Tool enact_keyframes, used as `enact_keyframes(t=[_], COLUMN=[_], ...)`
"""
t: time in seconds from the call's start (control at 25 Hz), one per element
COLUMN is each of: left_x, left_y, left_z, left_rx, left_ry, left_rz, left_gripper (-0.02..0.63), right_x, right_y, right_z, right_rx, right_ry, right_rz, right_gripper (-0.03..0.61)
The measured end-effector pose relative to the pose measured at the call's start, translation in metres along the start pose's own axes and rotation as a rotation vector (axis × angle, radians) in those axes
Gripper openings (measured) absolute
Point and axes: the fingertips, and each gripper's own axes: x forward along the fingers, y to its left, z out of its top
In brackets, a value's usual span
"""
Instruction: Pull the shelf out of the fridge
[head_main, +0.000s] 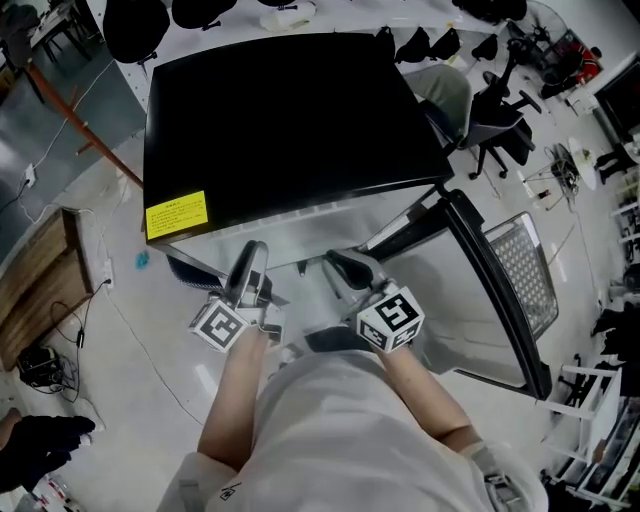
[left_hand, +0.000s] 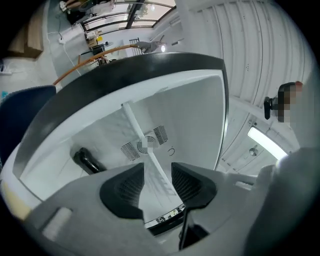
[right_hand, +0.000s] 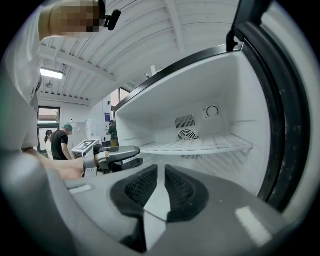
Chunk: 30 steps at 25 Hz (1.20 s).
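I count one fridge (head_main: 280, 120) with its door (head_main: 500, 300) open, one shelf (right_hand: 200, 145) seated inside, and two grippers at its mouth. Left gripper (left_hand: 157, 172): jaws spread wide, gripping nothing. Right gripper (right_hand: 161, 172): jaws a slit apart, empty. Only the gripper views show the shelf.

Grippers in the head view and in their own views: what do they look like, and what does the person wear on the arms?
The left gripper and right gripper have smooth grey moulded bodies. Each carries a white cube with black square markers. Their pads are black and ribbed. No cables show. The person wears a pale short-sleeved top, which leaves the forearms uncovered.
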Motion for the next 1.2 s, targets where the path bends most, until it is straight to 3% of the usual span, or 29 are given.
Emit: enact_keyframes(t=[0.64, 1.0, 1.2], left_x=[0.044, 0.062, 0.065], left_y=[0.015, 0.009, 0.011], left_z=[0.005, 0.014, 0.013], left_rx=[-0.231, -0.291, -0.414], left_ry=[-0.115, -0.181, -0.219], left_rz=[-0.013, -0.023, -0.028], left_gripper=[0.152, 0.070, 0.049], right_x=[-0.018, -0.033, -0.039], right_y=[-0.025, -0.037, -0.041], right_z=[-0.006, -0.006, -0.006], right_rx=[-0.006, -0.011, -0.013], right_ry=[0.036, 0.032, 0.025], right_rz=[-0.069, -0.109, -0.116], right_gripper=[0.035, 0.035, 0.035])
